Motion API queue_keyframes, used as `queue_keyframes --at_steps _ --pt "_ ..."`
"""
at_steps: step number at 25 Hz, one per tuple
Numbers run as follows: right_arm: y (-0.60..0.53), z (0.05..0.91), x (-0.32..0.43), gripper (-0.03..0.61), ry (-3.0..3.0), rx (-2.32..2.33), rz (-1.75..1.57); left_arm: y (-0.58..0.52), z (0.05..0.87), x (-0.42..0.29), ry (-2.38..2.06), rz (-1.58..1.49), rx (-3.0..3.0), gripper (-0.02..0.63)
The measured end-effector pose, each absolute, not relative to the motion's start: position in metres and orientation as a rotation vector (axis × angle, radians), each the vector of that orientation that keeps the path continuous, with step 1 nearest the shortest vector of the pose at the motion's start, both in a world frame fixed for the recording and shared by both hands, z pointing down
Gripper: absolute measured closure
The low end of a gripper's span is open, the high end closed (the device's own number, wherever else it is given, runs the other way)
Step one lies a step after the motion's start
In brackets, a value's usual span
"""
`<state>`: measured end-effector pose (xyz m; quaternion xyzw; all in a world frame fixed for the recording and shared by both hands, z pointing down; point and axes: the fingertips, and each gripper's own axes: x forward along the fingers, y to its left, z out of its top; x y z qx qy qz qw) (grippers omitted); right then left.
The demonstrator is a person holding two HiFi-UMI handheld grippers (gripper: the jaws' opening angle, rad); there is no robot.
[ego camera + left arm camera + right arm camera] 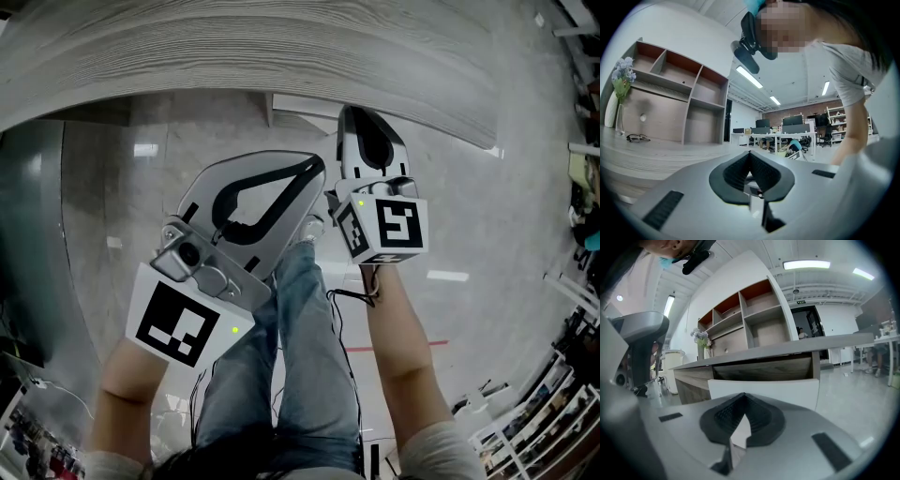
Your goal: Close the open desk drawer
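The open drawer's white front [764, 389] sticks out from under the grey wood desk top [787, 348], straight ahead of my right gripper [743, 395]. From the head view the drawer front [305, 105] shows as a pale strip below the desk edge [281, 56]. My right gripper [359, 114] points at it from just short of the desk, jaws together and holding nothing. Lower and to the left, my left gripper [317, 167] is also shut and empty. In its own view the left gripper [750, 153] looks across the desk top.
On the desk stand a shelf unit [679, 89] and a vase of flowers [621, 89], with a pair of glasses [636, 138] lying near them. The person's legs in jeans [300, 356] stand on the shiny floor. Racks [553, 394] line the right side.
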<state>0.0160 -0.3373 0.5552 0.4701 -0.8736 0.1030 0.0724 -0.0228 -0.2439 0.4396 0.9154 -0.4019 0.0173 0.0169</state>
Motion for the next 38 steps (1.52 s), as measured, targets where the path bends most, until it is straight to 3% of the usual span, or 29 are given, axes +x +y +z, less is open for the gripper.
queue_keyframes --at_steps 16,38 --pt "-0.323 0.545 0.006 0.571 -2.662 1.342 0.26 -0.238 0.437 -0.028 -1.258 0.063 2.854 0.603" --pt "-0.197 0.311 0.015 0.571 -2.815 1.227 0.098 -0.18 0.294 -0.009 -1.203 0.077 2.955 0.603"
